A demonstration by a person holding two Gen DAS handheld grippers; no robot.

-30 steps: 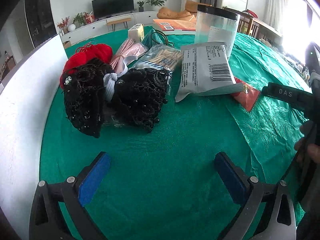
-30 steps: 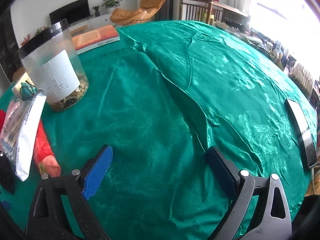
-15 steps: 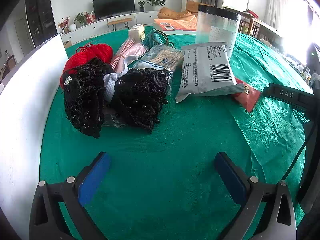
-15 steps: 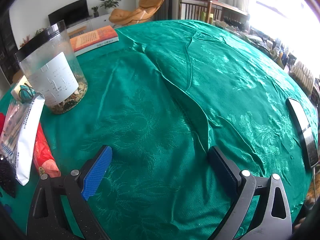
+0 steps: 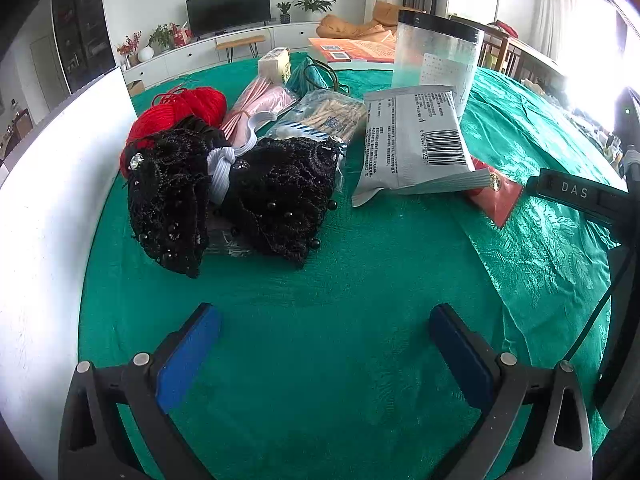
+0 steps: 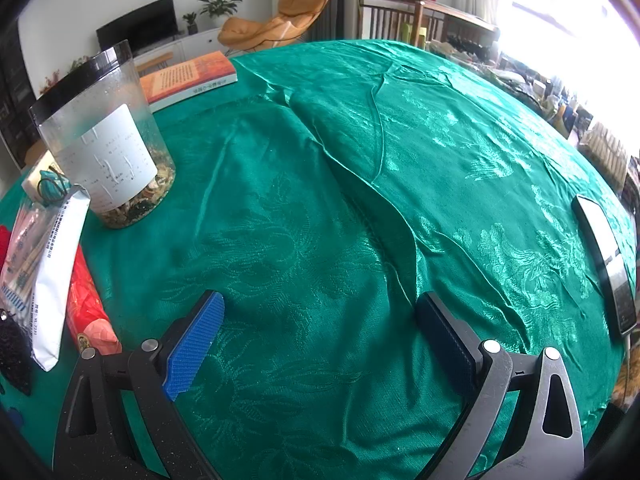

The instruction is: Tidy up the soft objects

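In the left wrist view a black beaded lace bundle (image 5: 248, 200) tied with a white band lies on the green tablecloth (image 5: 340, 280). Behind it sit a red yarn ball (image 5: 184, 110) and a pink fabric bundle (image 5: 258, 106). My left gripper (image 5: 324, 316) hovers open a short way in front of the lace, with nothing between its blue pads. My right gripper (image 6: 320, 304) is open over bare cloth, well to the right of the pile. Only the lace's edge (image 6: 14, 352) shows in the right wrist view.
A grey pouch (image 5: 412, 140), a clear packet of sticks (image 5: 324, 120), a red packet (image 5: 496, 196), a lidded jar (image 5: 436, 60) and a book (image 5: 352, 48) crowd the pile. A white panel (image 5: 48, 208) walls the left side. A phone (image 6: 608, 268) lies at the far right.
A hand at the right edge of the left wrist view has dropped out of sight. The right wrist view has shifted slightly. The left gripper and the pile have stayed put.
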